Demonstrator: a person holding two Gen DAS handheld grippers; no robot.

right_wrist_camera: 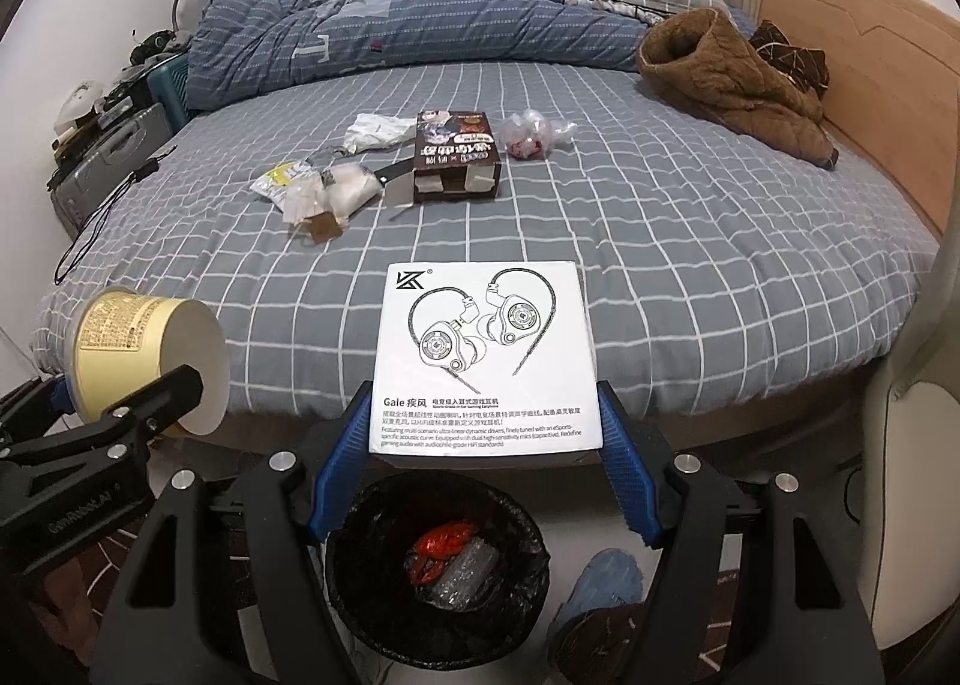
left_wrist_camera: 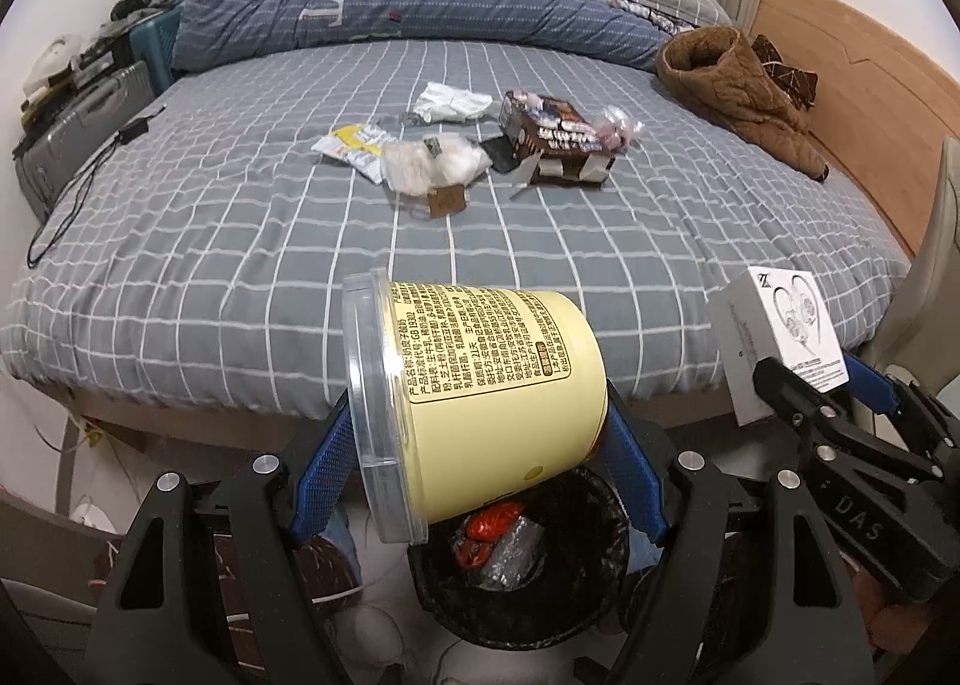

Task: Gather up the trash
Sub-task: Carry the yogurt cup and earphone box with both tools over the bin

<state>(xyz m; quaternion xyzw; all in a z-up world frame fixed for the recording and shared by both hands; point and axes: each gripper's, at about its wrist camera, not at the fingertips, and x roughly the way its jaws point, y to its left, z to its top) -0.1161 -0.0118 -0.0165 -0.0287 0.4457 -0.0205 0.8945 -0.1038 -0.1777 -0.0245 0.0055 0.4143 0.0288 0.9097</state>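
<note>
A pale yellow round plastic tub with a clear lid [left_wrist_camera: 480, 403] is clamped across its body between the blue pads of the left tongs [left_wrist_camera: 477, 463], tipped on its side above the black-lined round waste bin [left_wrist_camera: 600, 583] on the floor at the foot of the bed. A flat white cardboard earphone box [right_wrist_camera: 483, 355] is clamped by its two side edges in the right tongs [right_wrist_camera: 483, 445], likewise held over the bin.

The tub is judged light and probably empty; its smooth curved wall may slip, so a hold across the widest part of the body is preferred to the thin lid rim. The box is judged light and stiff along its edges, though its broad faces could be crushed.

More trash is left on the grey checked bedsheet [right_wrist_camera: 660, 265]: a brown printed carton [right_wrist_camera: 456, 157], crumpled white wrappers [right_wrist_camera: 336, 190] and a clear bag [right_wrist_camera: 537, 133], all soft, light and best pinched at a fold.
</note>
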